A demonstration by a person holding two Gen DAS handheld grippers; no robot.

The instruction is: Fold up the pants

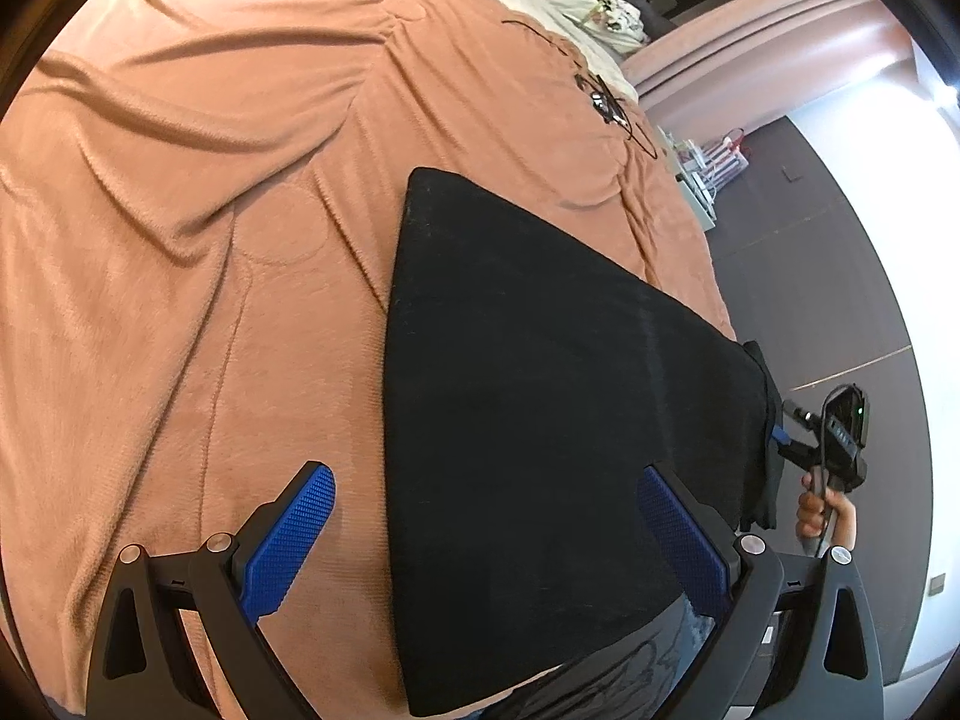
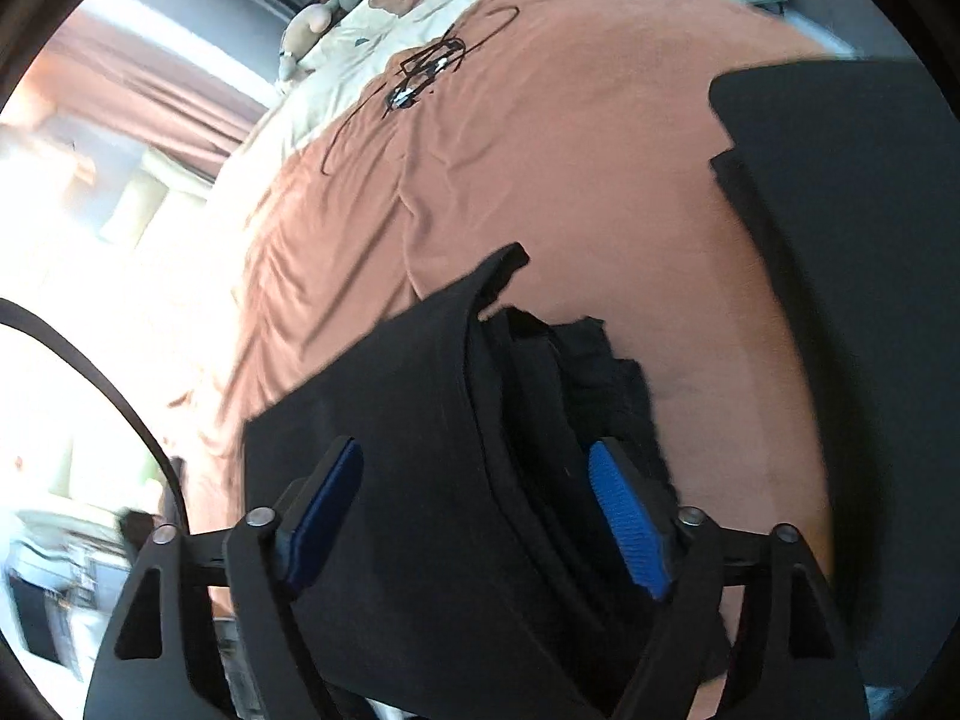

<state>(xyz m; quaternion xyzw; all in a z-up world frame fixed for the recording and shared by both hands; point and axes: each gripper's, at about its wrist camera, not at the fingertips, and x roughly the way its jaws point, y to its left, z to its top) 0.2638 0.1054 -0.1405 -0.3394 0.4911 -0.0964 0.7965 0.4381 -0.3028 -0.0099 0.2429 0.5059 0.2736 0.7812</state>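
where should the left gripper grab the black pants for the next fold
Probably the near left corner of the black pants, where the long straight left edge meets the near end. That edge lies flat and bare on the orange blanket, so coming in low from the left lets one finger slide under it. The left gripper is open and already straddles that edge.

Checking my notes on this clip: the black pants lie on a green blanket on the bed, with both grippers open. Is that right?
Not quite. The blanket is orange-brown, not green, as the left wrist view shows. The rest holds: the black pants lie on it, and the left gripper and right gripper are both open.
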